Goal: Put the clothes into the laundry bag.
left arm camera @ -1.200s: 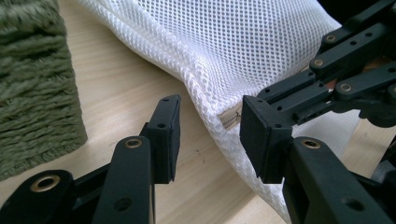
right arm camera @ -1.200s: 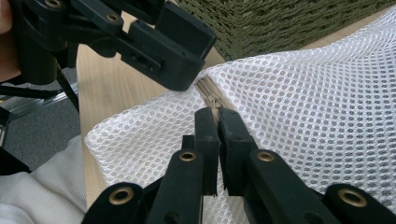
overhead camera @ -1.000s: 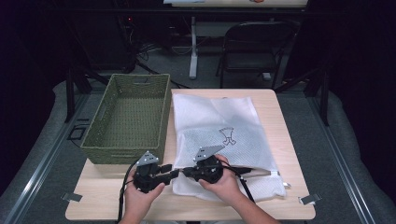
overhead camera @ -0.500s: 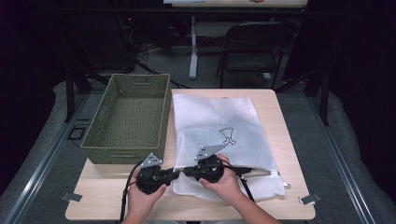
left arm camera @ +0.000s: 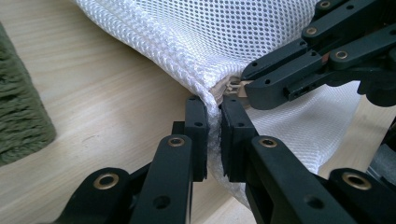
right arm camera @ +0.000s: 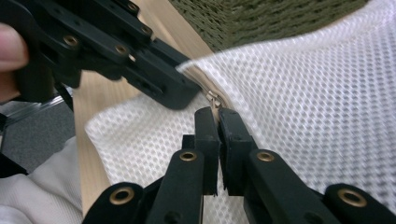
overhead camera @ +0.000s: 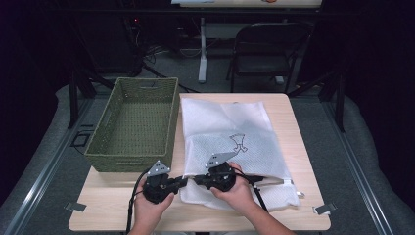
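Mesh bag [overhead camera: 230,147] | left gripper [left arm camera: 213,112] just clenched on corner | right gripper [right arm camera: 217,114] pinching zipper pull

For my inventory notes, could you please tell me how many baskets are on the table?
1. The green woven basket stands on the table's left side, beside the white mesh laundry bag.

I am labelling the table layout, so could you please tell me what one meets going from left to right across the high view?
Green woven basket → left tool → right tool, both at the near left corner of the white mesh bag → bare right strip of the table.
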`<act>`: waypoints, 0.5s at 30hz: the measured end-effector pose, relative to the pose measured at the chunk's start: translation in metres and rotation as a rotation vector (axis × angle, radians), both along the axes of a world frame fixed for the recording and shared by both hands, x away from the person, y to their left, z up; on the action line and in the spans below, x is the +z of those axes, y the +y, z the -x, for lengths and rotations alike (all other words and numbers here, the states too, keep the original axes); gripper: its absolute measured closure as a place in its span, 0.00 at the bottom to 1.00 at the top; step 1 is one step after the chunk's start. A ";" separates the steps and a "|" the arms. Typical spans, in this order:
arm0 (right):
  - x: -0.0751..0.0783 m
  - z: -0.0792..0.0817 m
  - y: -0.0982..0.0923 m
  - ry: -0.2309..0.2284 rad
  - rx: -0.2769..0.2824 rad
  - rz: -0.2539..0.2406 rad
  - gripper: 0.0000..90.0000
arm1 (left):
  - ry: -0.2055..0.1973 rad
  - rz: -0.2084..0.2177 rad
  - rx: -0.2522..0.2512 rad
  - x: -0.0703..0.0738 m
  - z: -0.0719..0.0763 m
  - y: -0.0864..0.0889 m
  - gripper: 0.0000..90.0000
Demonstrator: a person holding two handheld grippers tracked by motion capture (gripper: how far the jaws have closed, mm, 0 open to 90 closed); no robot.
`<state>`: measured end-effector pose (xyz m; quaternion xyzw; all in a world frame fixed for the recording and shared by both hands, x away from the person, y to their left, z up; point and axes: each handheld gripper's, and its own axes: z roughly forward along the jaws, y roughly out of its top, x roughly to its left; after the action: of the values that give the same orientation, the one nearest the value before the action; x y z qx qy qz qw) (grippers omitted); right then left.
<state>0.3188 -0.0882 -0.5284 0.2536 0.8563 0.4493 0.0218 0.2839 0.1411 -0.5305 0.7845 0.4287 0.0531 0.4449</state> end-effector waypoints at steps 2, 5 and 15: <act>-0.001 0.000 -0.004 -0.001 -0.007 0.015 0.97 | 0.005 0.007 0.013 0.001 -0.001 0.004 0.93; -0.002 0.001 -0.015 0.000 -0.028 0.035 0.97 | 0.011 0.012 0.017 0.000 -0.001 0.008 0.92; -0.003 0.005 -0.025 -0.009 -0.034 0.080 0.97 | 0.031 0.033 -0.001 -0.006 -0.005 0.005 0.70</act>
<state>0.3140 -0.1133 -0.5311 0.2650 0.8691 0.4154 0.0433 0.2886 0.1461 -0.5363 0.7780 0.4358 0.0336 0.4512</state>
